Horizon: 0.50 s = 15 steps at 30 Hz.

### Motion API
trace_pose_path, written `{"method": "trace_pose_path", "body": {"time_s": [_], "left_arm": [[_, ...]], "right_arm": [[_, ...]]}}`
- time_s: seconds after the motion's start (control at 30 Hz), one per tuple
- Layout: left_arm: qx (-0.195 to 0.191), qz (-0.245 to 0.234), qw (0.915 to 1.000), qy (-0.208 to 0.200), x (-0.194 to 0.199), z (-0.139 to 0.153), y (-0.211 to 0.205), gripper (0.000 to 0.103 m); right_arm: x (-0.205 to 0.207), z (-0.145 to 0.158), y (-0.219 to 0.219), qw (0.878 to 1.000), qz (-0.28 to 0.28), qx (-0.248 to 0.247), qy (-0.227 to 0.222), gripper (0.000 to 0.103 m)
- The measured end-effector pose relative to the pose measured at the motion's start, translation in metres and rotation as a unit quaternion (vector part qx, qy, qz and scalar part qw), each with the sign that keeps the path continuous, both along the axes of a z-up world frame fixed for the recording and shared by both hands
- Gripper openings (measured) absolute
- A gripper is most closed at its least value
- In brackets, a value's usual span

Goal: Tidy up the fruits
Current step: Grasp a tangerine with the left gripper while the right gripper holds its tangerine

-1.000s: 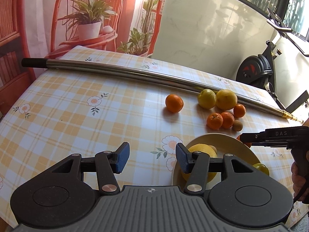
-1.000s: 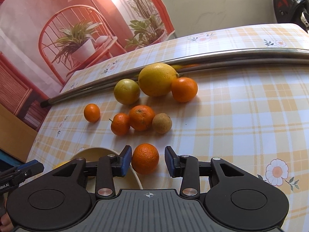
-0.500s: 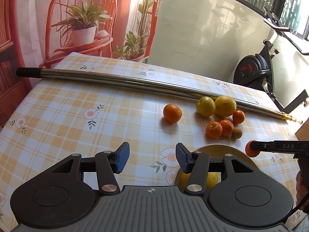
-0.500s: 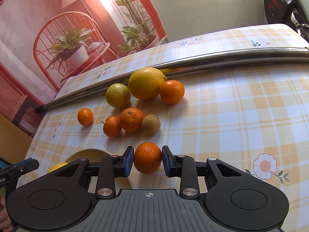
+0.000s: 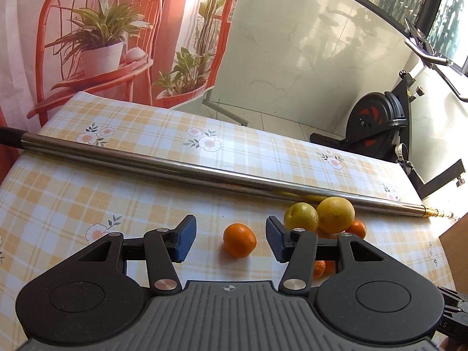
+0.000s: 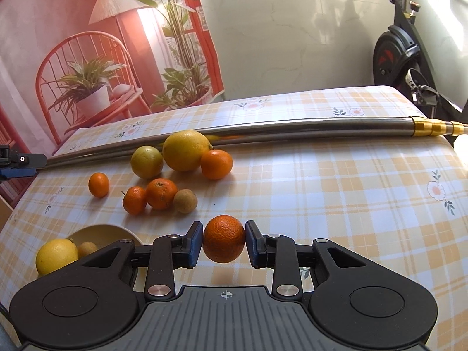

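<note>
My right gripper point(image 6: 224, 244) is shut on an orange point(image 6: 224, 239) and holds it above the table. A cream bowl point(image 6: 108, 229) at lower left holds a lemon point(image 6: 56, 256) and a small brown fruit point(image 6: 87, 248). Loose fruit lies beyond: a lone mandarin point(image 6: 99, 185), two mandarins point(image 6: 152, 197), a brown fruit point(image 6: 185, 201), a yellow-green citrus point(image 6: 146, 162), a big lemon point(image 6: 186, 150) and an orange point(image 6: 216, 164). My left gripper point(image 5: 228, 238) is open and empty, with the lone mandarin point(image 5: 239, 240) just beyond its fingers.
A long steel pole point(image 5: 175, 169) lies across the checked tablecloth point(image 5: 73, 204) behind the fruit, also in the right wrist view point(image 6: 292, 127). An exercise bike point(image 5: 377, 120) stands past the table's far right edge. The left gripper's tip point(image 6: 20, 162) shows at the left.
My right gripper closed on the orange and lifted it off the table. My left gripper rose and swung forward, so the bowl left its view and the lone mandarin sits between its fingers' line.
</note>
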<state>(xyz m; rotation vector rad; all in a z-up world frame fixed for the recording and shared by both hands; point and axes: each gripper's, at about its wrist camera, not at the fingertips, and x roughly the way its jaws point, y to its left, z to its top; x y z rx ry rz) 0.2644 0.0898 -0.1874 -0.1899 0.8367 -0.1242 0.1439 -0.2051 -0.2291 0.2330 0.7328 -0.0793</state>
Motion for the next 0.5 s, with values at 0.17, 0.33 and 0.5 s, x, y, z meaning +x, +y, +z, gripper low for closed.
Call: {"method": "trace_pose_path", "body": {"time_s": [0.17,0.33,0.5], "left_arm": [[-0.022,0.024,0.9987,0.039,0.026,-0.023,-0.005,0.055],[-0.020,0.032,0.9966,0.073,0.042,-0.044,-0.008,0.054],[-0.021,0.032,0.9962,0.079,0.048,-0.052,-0.008,0.052]], "right_arm": [[-0.003,0.002,0.002,1.000,0.004,-0.007,-0.007,0.029],[-0.004,0.004,0.001,1.000,0.004,-0.006,-0.011,0.029],[-0.005,0.002,-0.002,1.000,0.002,0.001,-0.013,0.029]]}}
